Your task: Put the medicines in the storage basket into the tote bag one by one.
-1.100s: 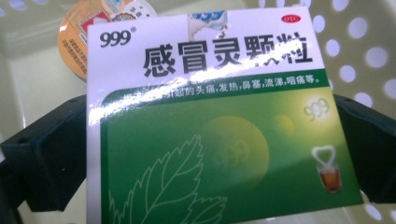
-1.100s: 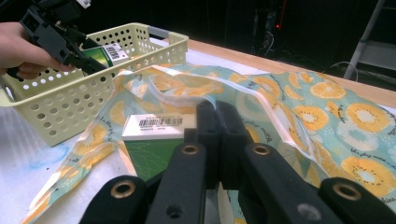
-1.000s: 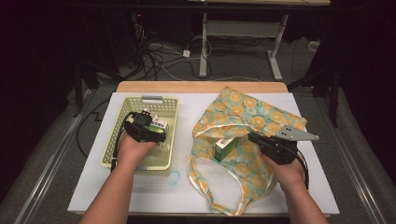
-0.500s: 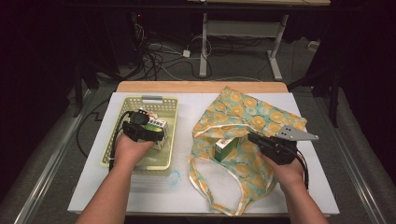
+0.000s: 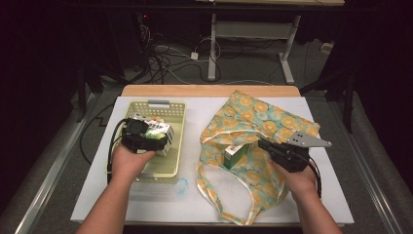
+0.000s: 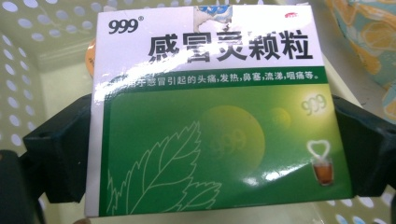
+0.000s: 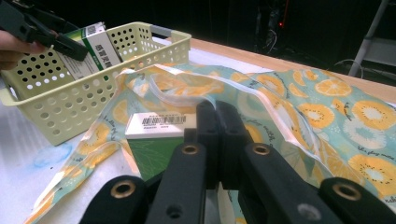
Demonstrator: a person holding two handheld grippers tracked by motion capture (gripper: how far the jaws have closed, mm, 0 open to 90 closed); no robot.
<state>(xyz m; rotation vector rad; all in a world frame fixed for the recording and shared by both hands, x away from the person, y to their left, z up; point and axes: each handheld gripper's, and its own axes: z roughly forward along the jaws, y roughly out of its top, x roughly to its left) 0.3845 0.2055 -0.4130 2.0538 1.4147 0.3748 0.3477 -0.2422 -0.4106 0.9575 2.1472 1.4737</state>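
Observation:
My left gripper (image 5: 158, 139) is over the yellow perforated basket (image 5: 156, 105), shut on a green-and-white medicine box (image 6: 215, 116) that it holds by both side edges. That box (image 7: 93, 51) is tilted above the basket's rim. A second green box (image 5: 234, 156) with a barcode end (image 7: 159, 121) lies in the mouth of the orange-slice print tote bag (image 5: 263, 114). My right gripper (image 5: 261, 144) is at the bag's mouth with its jaws pressed together (image 7: 217, 116) on the bag's raised rim, just right of that box.
The basket and bag sit side by side on a white board (image 5: 195, 204) with a wooden far edge (image 5: 209, 90). A blue smear (image 5: 182, 184) marks the board near the basket. Something orange (image 6: 88, 56) lies in the basket. The bag's handles (image 5: 229, 209) trail toward the front edge.
The left gripper and its box have shifted slightly left and toward the person over the basket. The right gripper and the bag have stayed put.

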